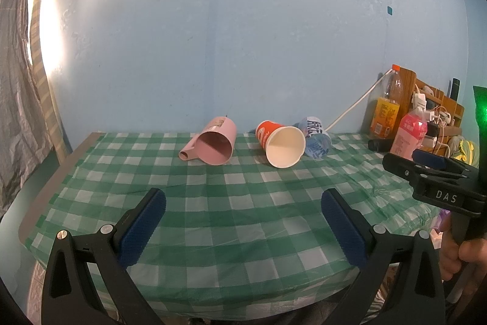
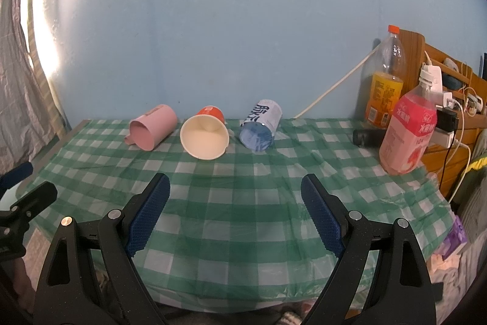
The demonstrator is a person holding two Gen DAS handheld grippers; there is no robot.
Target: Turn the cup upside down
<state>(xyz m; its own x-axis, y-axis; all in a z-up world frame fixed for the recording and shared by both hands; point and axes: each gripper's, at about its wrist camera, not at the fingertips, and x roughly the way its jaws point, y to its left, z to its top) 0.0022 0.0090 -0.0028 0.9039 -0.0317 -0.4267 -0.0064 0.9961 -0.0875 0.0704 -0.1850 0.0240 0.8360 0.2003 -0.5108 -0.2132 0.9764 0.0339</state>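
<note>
Three cups lie on their sides at the far side of the green checked tablecloth [image 1: 237,203], mouths toward me. A pink handled cup [image 1: 213,140] [image 2: 153,127] is on the left. A red paper cup with a white inside [image 1: 281,143] [image 2: 205,136] is in the middle. A blue-and-white cup [image 1: 316,137] [image 2: 260,128] is on the right. My left gripper [image 1: 243,203] is open and empty over the near part of the table. My right gripper [image 2: 236,188] is open and empty too; it also shows at the right in the left wrist view [image 1: 432,169].
An orange-drink bottle [image 2: 385,81] and a pink drink bottle [image 2: 406,130] stand at the table's right. A small black object [image 2: 368,137] lies beside them. A wooden shelf [image 2: 450,99] with chargers and cables is behind. A blue wall backs the table; a curtain [image 2: 18,81] hangs left.
</note>
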